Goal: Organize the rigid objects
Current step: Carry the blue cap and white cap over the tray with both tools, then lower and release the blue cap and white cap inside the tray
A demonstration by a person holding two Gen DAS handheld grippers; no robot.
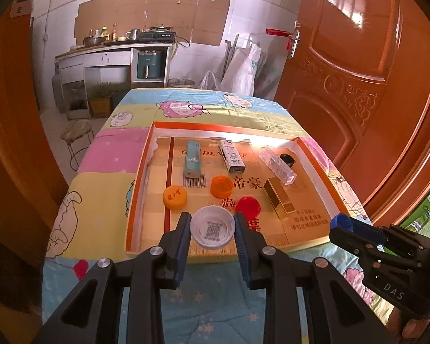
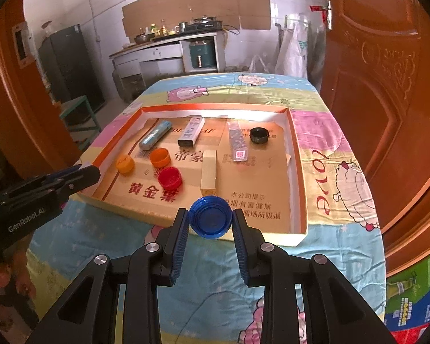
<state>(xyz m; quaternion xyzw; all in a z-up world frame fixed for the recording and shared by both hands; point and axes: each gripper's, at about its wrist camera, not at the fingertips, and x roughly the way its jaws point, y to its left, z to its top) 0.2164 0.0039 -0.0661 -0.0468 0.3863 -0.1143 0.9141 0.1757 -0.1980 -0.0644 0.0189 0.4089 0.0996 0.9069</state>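
My left gripper (image 1: 212, 225) is shut on a white bottle cap (image 1: 212, 230), hollow side up, just above the near edge of a shallow orange-rimmed cardboard tray (image 1: 215, 127). My right gripper (image 2: 210, 219) is shut on a blue cap (image 2: 210, 218) over the tray's near edge (image 2: 186, 218). Inside the tray lie a yellow cap (image 1: 175, 197), an orange cap (image 1: 221, 186), a red cap (image 1: 248, 206), a black cap (image 2: 259, 135), a teal lighter (image 1: 192, 159), a white box (image 1: 232, 156), a clear block (image 1: 276, 166) and a gold box (image 1: 279, 197).
The tray rests on a table under a pastel cartoon cloth (image 1: 114, 149). An orange-brown door (image 1: 358, 57) stands close on the right. A stool (image 1: 77, 134) and a kitchen counter (image 1: 114, 48) are beyond the table's far left.
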